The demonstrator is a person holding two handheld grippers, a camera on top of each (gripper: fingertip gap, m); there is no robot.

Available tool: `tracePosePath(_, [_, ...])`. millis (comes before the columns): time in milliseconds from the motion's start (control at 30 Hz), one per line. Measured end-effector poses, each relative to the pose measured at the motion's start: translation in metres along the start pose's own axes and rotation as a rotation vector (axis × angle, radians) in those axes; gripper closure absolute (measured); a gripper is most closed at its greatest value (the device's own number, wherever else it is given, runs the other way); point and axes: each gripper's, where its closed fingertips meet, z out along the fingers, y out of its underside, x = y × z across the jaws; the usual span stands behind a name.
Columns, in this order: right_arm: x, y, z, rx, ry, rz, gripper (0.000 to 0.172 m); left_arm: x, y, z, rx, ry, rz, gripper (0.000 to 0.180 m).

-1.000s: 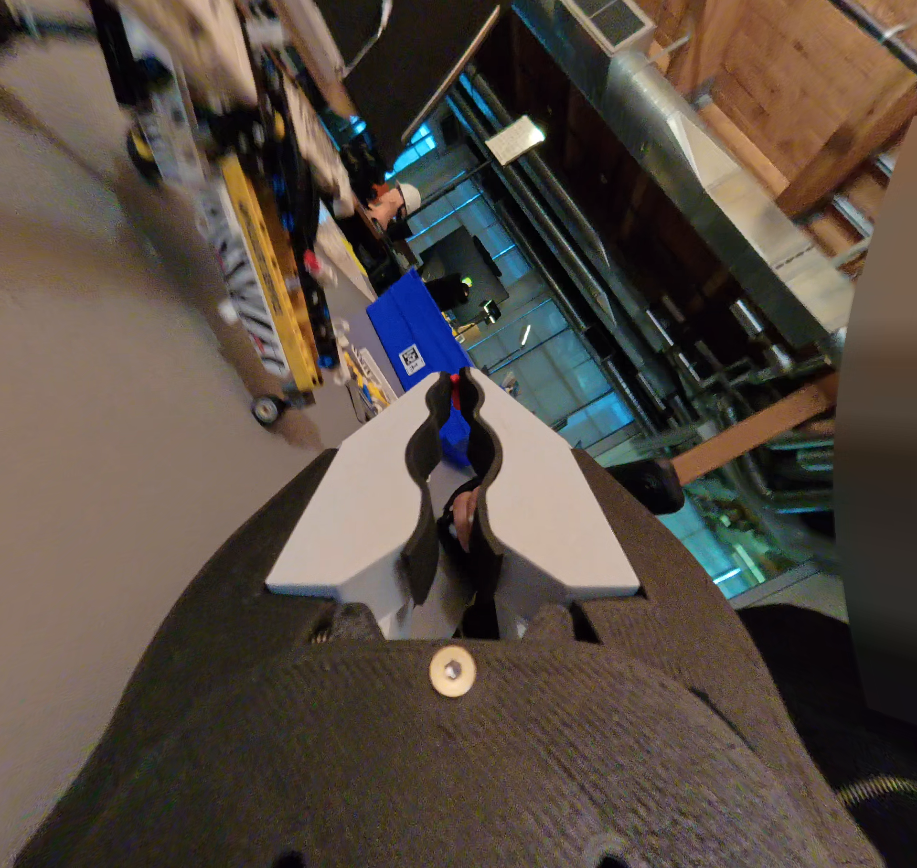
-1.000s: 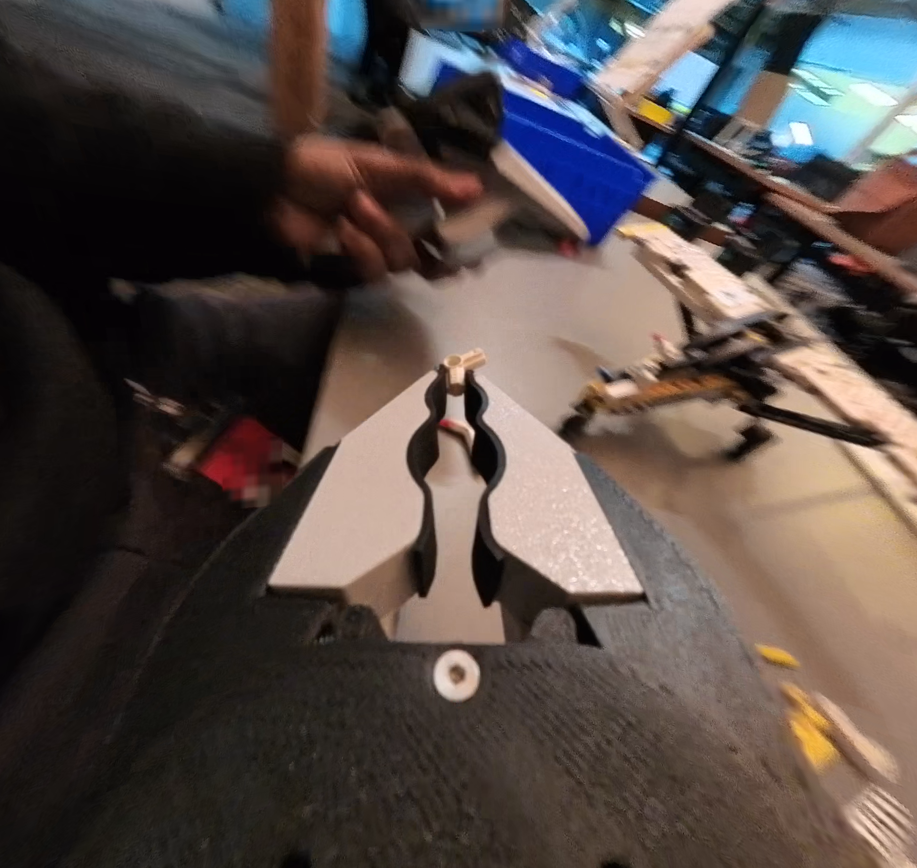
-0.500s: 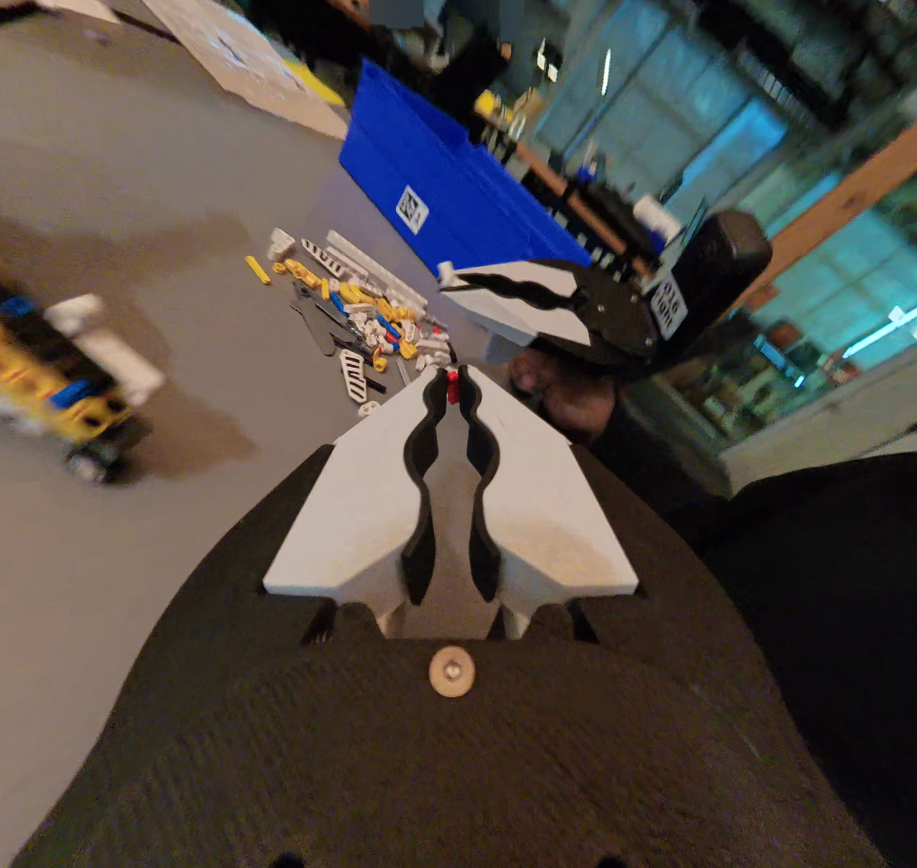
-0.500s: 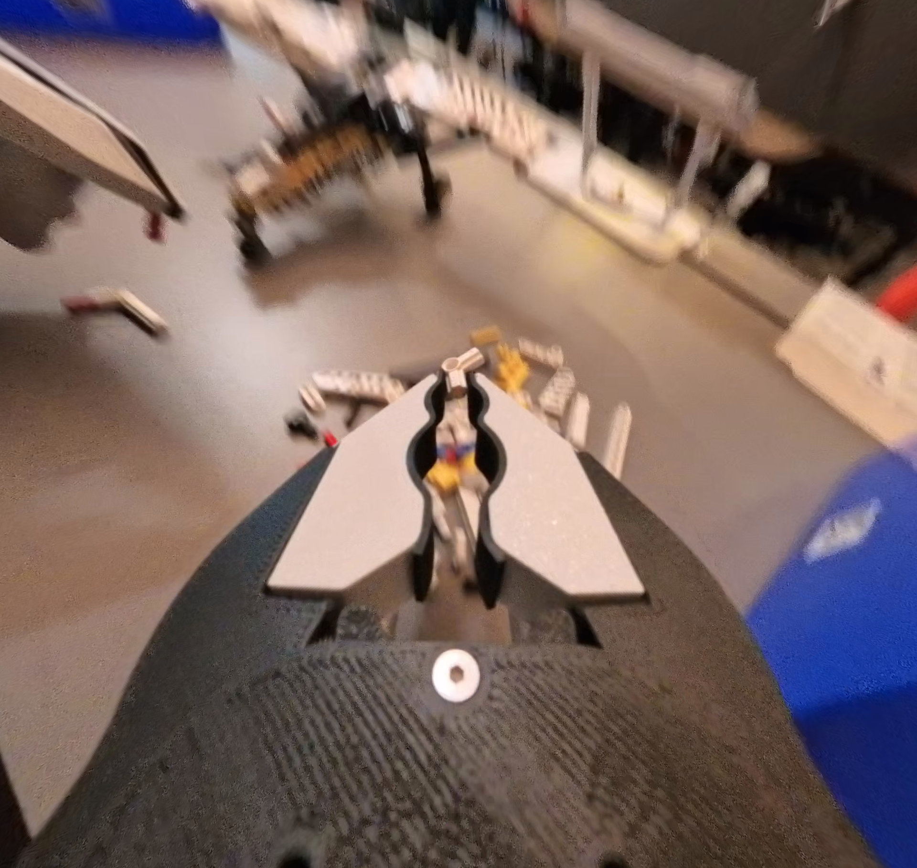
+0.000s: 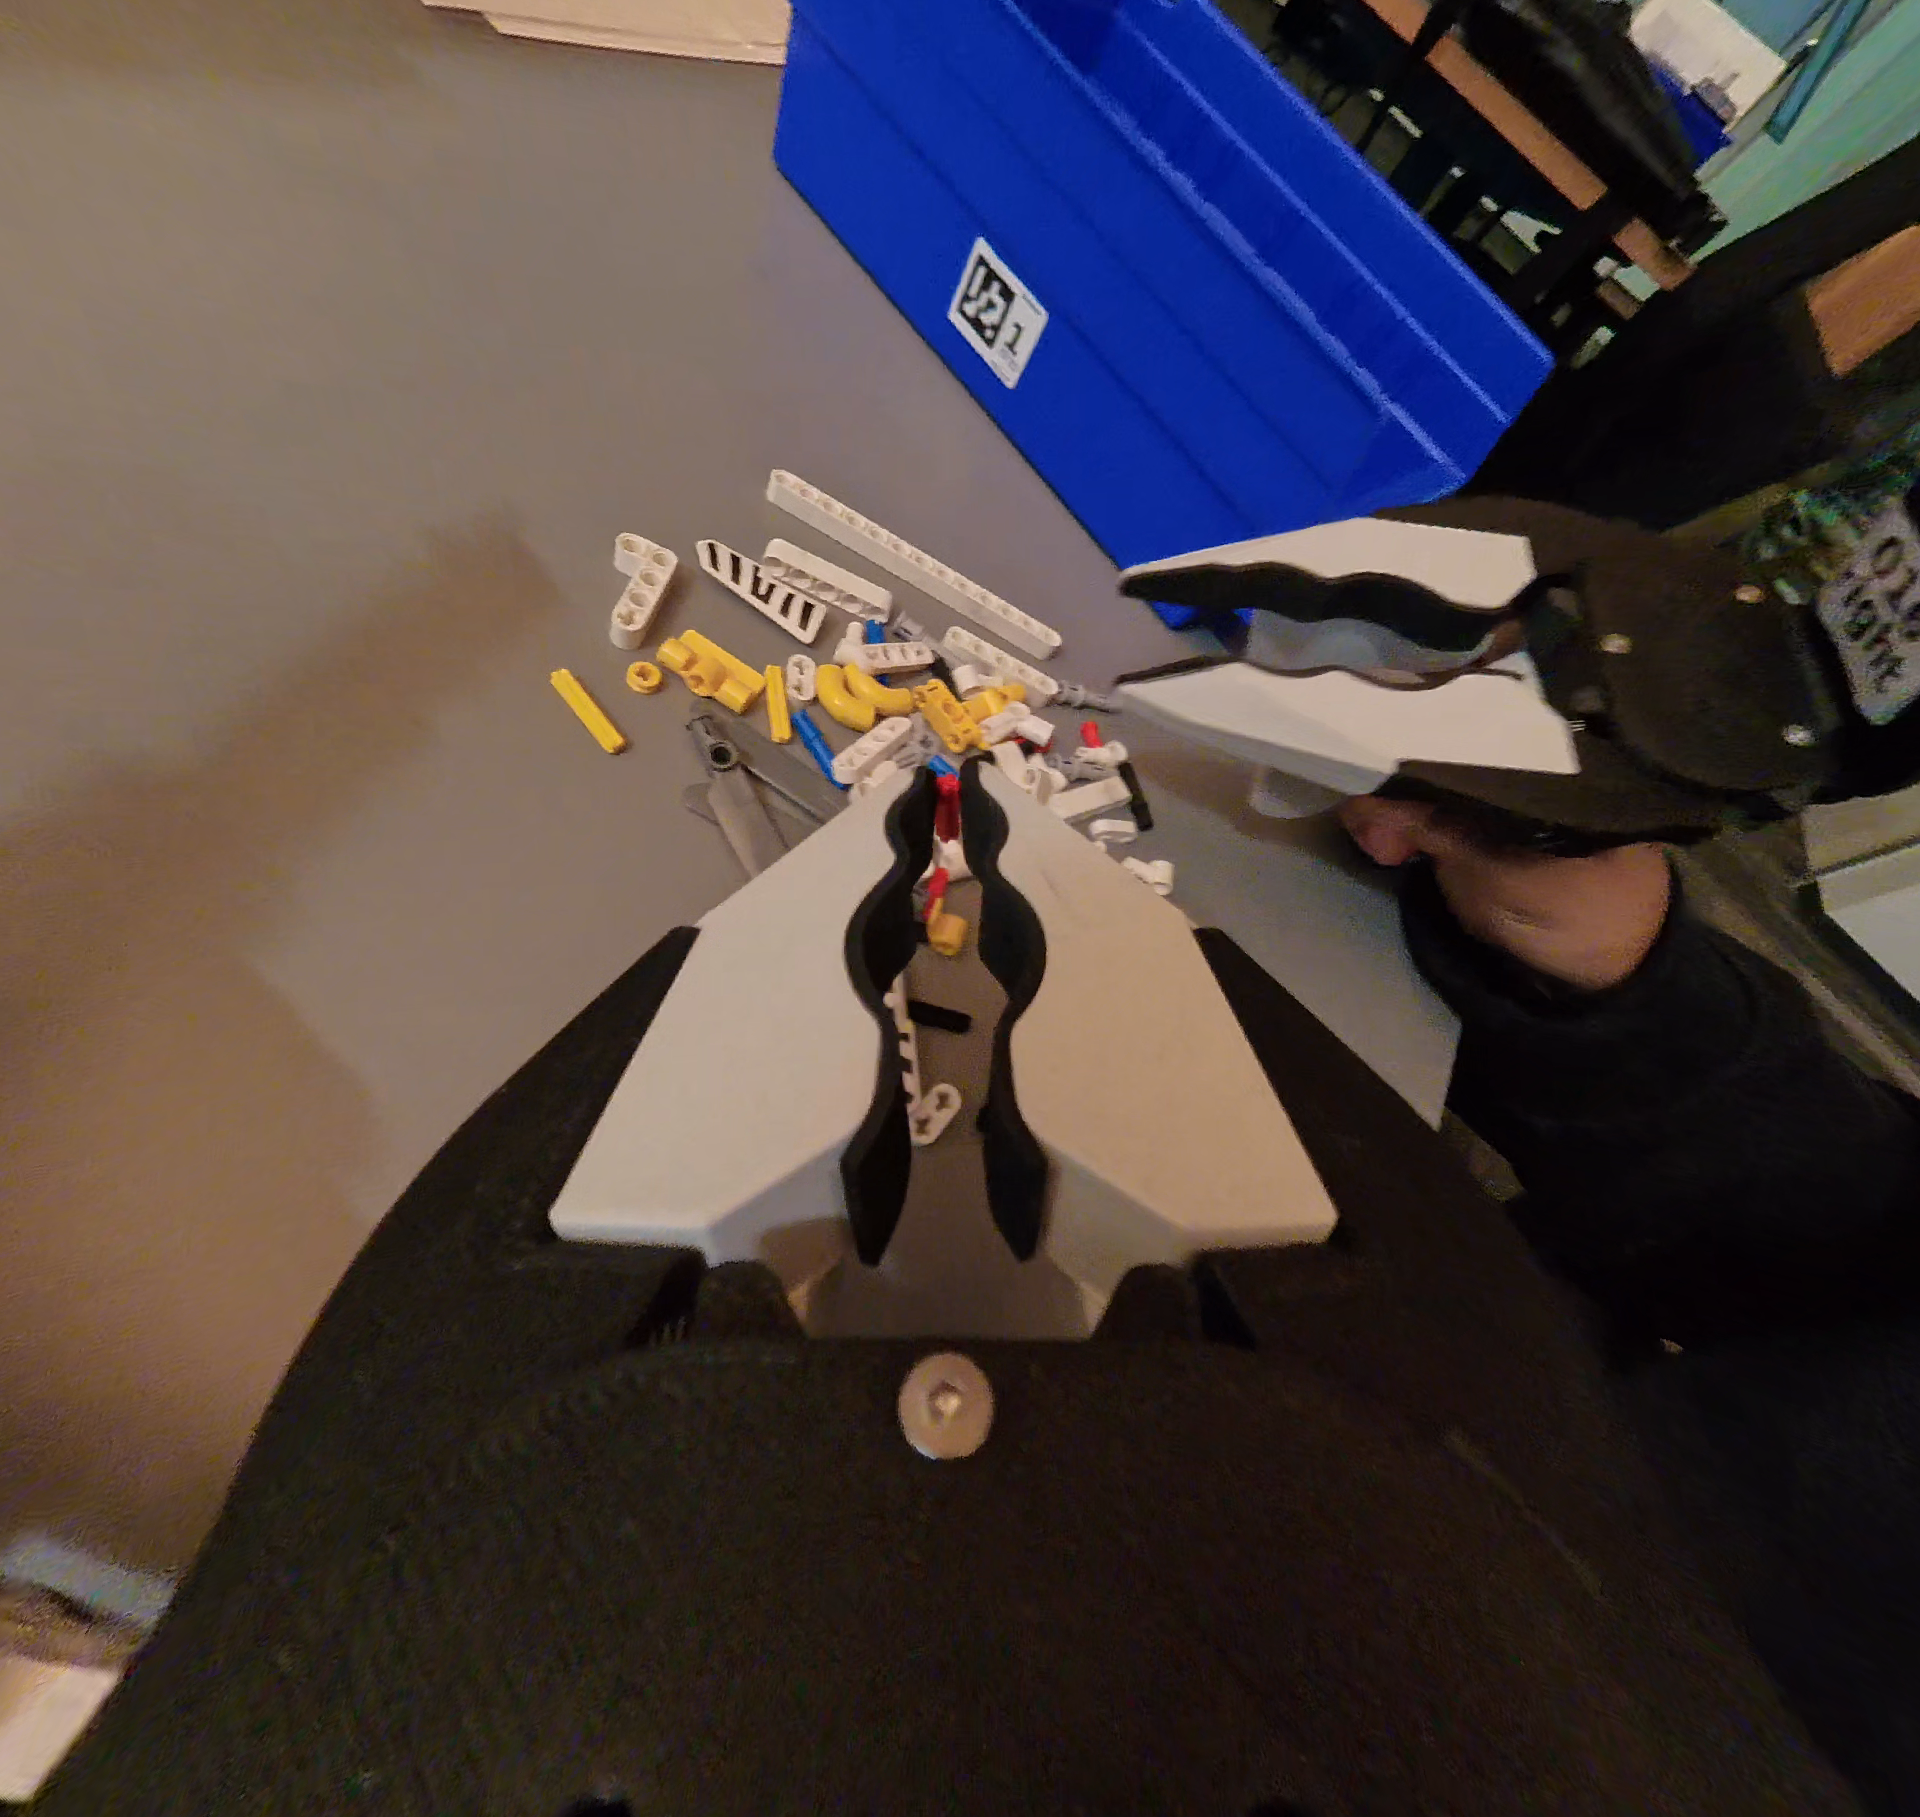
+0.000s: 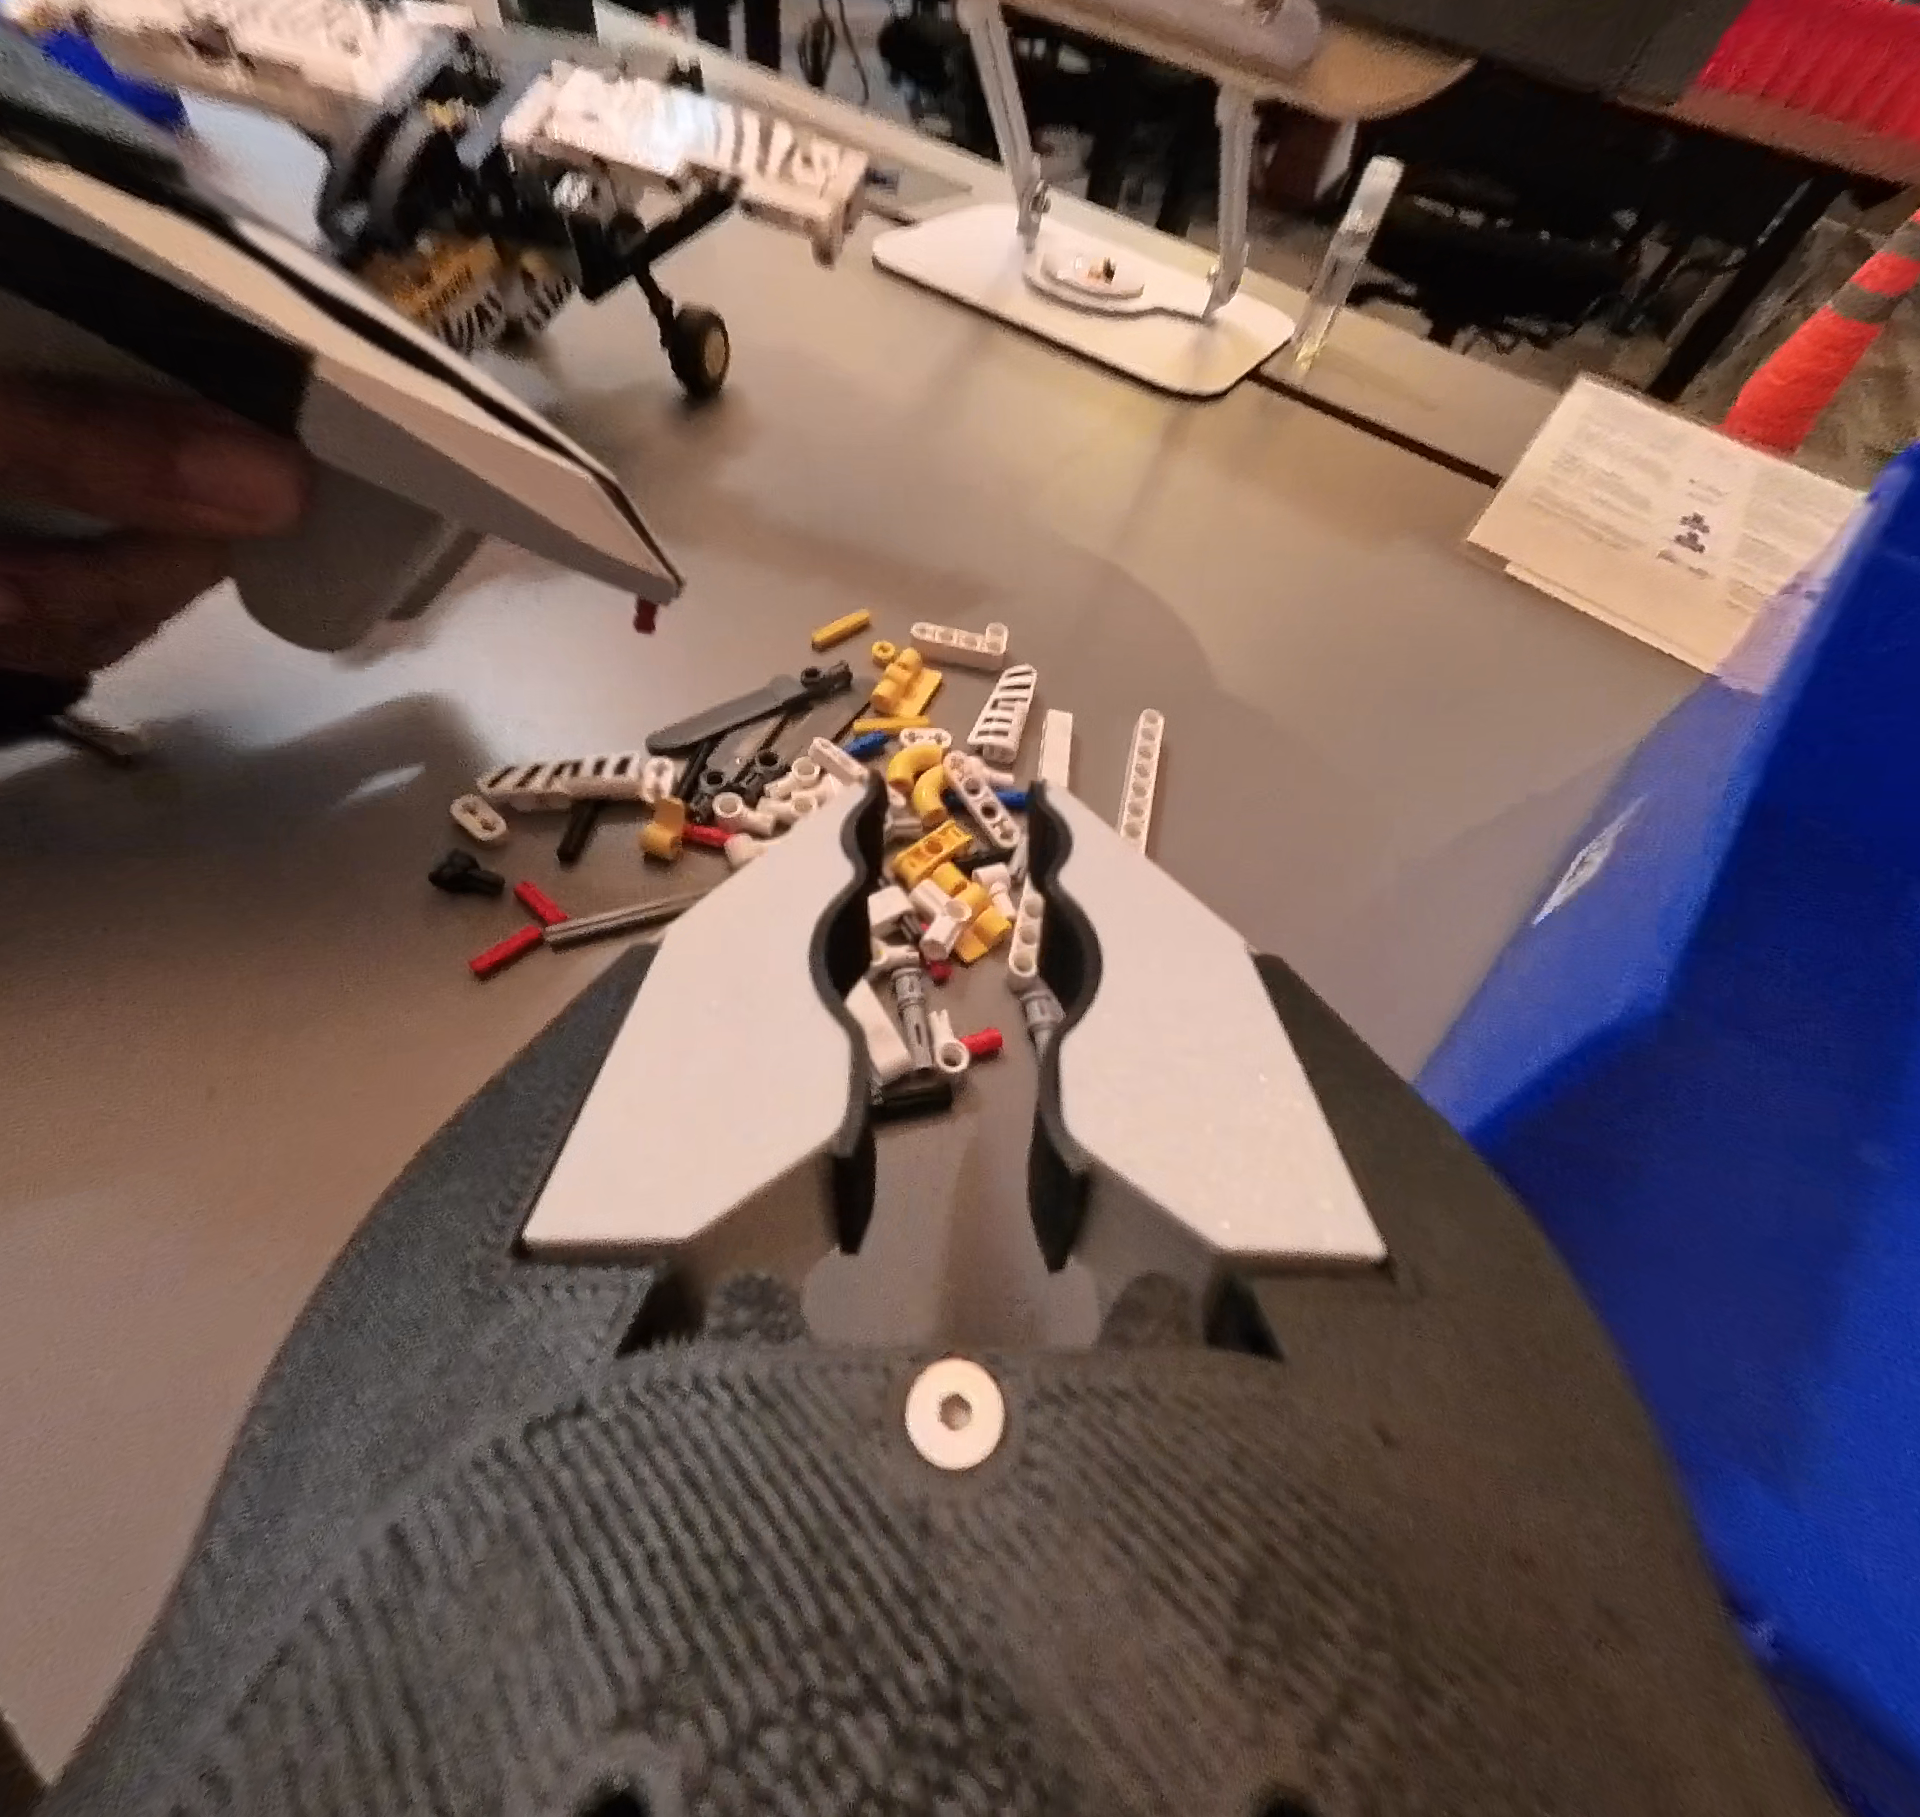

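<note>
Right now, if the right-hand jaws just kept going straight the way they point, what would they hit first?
Probably the pile of small building pieces on the grey table. The right gripper stands open above it, tilted down toward the yellow and white bits; depth is hard to judge.

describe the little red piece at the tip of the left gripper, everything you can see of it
The red piece is a small, slim pin that looks like plastic, with a slightly wider head at its far end. It sits pinched between the black pads at the very tip of the left gripper, pointing forward along the fingers and poking just past them. In the right wrist view its end hangs below the fingertip, clear of the grey table and the loose building pieces beneath.
</note>
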Motion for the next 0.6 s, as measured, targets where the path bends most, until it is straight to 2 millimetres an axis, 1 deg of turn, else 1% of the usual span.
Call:
tracePosePath(100, [0.008, -0.014, -0.011, 0.117, 0.000, 0.055, 0.148, -0.010, 0.001, 0.000, -0.018, -0.038, 0.002, 0.178])
tracePosePath(133, [0.010, -0.017, -0.015, 0.152, 0.001, 0.072, 0.150, -0.012, 0.003, 0.000, -0.033, -0.049, -0.006, 0.170])
tracePosePath(167, [0.011, -0.020, -0.018, 0.181, -0.004, 0.083, 0.150, -0.014, 0.004, 0.000, -0.045, -0.055, -0.017, 0.152])
tracePosePath(200, [0.012, -0.023, -0.020, 0.203, -0.007, 0.088, 0.150, -0.013, 0.004, -0.001, -0.050, -0.049, -0.023, 0.142])
tracePosePath(267, [0.012, -0.025, -0.023, 0.222, -0.008, 0.084, 0.151, -0.008, -0.005, -0.009, 0.006, -0.033, -0.009, 0.143])
tracePosePath(333, [0.008, -0.025, -0.023, 0.221, -0.011, 0.059, 0.151, -0.005, -0.014, -0.025, 0.062, -0.034, 0.019, 0.145])
tracePosePath(433, [0.002, -0.025, -0.022, 0.217, 0.004, -0.007, 0.152, -0.004, -0.019, -0.060, 0.115, -0.053, 0.038, 0.146])
tracePosePath(500, [-0.003, -0.024, -0.021, 0.210, 0.017, -0.062, 0.154, -0.008, -0.011, -0.088, 0.115, -0.098, 0.051, 0.146])
tracePosePath(533, [-0.005, -0.023, -0.021, 0.205, 0.025, -0.092, 0.155, -0.011, -0.003, -0.100, 0.101, -0.121, 0.059, 0.148])
tracePosePath(600, [-0.010, -0.022, -0.019, 0.190, 0.045, -0.156, 0.156, -0.019, 0.022, -0.120, 0.045, -0.187, 0.068, 0.150])
